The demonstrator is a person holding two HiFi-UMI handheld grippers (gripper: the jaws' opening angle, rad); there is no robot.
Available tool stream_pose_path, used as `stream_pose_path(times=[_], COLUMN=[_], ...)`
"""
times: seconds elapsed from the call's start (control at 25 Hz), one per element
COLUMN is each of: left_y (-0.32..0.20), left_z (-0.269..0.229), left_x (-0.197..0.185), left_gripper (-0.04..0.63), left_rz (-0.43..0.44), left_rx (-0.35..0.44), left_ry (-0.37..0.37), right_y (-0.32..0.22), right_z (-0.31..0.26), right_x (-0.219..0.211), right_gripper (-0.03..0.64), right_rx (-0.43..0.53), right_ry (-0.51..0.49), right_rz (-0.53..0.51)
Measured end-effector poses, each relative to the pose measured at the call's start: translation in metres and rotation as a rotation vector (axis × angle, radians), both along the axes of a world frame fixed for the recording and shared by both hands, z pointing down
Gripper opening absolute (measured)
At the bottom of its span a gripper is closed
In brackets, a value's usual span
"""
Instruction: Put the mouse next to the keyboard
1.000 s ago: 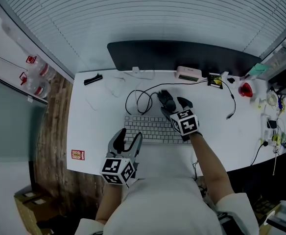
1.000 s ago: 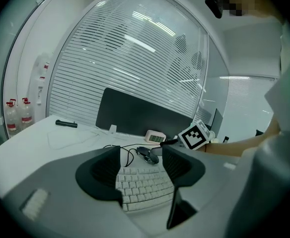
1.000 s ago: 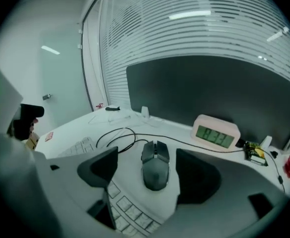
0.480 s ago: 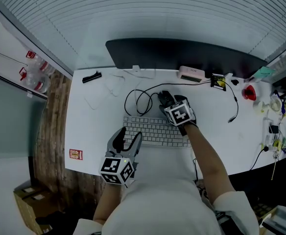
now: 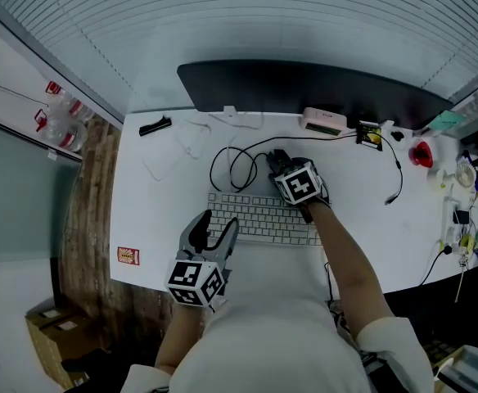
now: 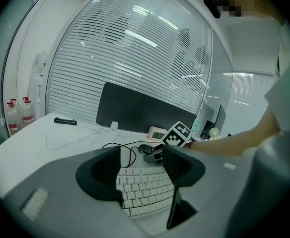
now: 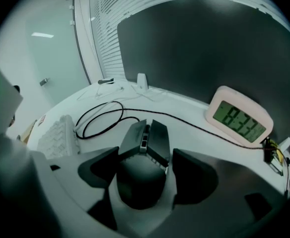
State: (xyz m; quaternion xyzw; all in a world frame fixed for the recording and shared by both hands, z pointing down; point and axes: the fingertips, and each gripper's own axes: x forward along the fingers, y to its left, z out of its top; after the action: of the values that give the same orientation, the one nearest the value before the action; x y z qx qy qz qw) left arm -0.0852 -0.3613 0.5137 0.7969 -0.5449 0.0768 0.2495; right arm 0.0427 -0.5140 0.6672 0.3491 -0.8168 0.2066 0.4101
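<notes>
A black wired mouse (image 7: 144, 155) lies on the white desk behind the white keyboard (image 5: 259, 218), near its right end. My right gripper (image 7: 145, 170) is lowered over the mouse, one jaw on each side, open, with a thin gap still showing on the right. In the head view its marker cube hides most of the mouse (image 5: 277, 159). My left gripper (image 5: 214, 232) hovers open over the keyboard's near left edge, holding nothing. The keyboard (image 6: 145, 190) shows between its jaws.
The mouse's black cable (image 5: 231, 166) loops left of it. A pink-white clock (image 7: 239, 115) and a dark monitor (image 5: 304, 92) stand behind. A black pen-like object (image 5: 155, 128) lies far left. Small clutter and a red object (image 5: 421, 154) sit at the desk's right end.
My right gripper has moved forward and to the left from beside the mouse, and its jaws now sit around it. The left gripper has stayed put.
</notes>
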Motion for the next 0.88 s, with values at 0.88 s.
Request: stream_pose_path(times=[0.88], left_y=[0.02], left_z=[-0.021], left_x=[0.006], left_gripper=[0.259], left_rz=[0.055], left_rx=[0.053], left_ry=[0.014], right_y=[0.012], right_z=[-0.051], right_x=[0.07], right_gripper=[0.293], right_rx=[0.128], right_ry=[0.042], right_rz=[0.123])
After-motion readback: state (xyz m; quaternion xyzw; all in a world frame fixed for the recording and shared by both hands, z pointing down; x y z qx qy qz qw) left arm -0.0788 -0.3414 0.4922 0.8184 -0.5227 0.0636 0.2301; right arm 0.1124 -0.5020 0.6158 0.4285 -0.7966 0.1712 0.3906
